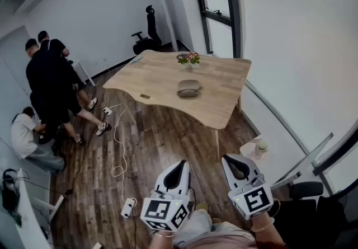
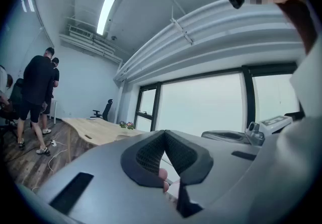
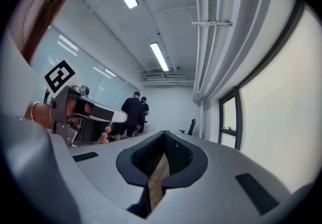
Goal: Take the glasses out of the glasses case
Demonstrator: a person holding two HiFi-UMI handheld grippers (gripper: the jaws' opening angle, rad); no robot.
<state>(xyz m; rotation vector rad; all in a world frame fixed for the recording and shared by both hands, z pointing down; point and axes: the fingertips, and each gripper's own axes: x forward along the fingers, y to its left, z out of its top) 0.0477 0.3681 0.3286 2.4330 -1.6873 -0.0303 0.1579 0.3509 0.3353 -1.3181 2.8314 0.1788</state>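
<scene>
The grey-brown glasses case (image 1: 189, 88) lies closed near the middle of the light wooden table (image 1: 156, 77), far ahead of me in the head view. Both grippers are held low and close to my body, well short of the table. My left gripper (image 1: 180, 167) is shut with its tips together and nothing between them; in the left gripper view its jaws (image 2: 164, 135) meet in a point. My right gripper (image 1: 233, 161) is likewise shut and empty, its dark pads (image 3: 151, 157) pressed together at the tip. No glasses are visible.
A small pot of flowers (image 1: 188, 59) and a small dark object (image 1: 145, 96) sit on the table. Three people (image 1: 47, 83) are at the left. Cables and a power strip (image 1: 128, 207) lie on the wooden floor. An office chair (image 1: 150, 29) stands at the back wall.
</scene>
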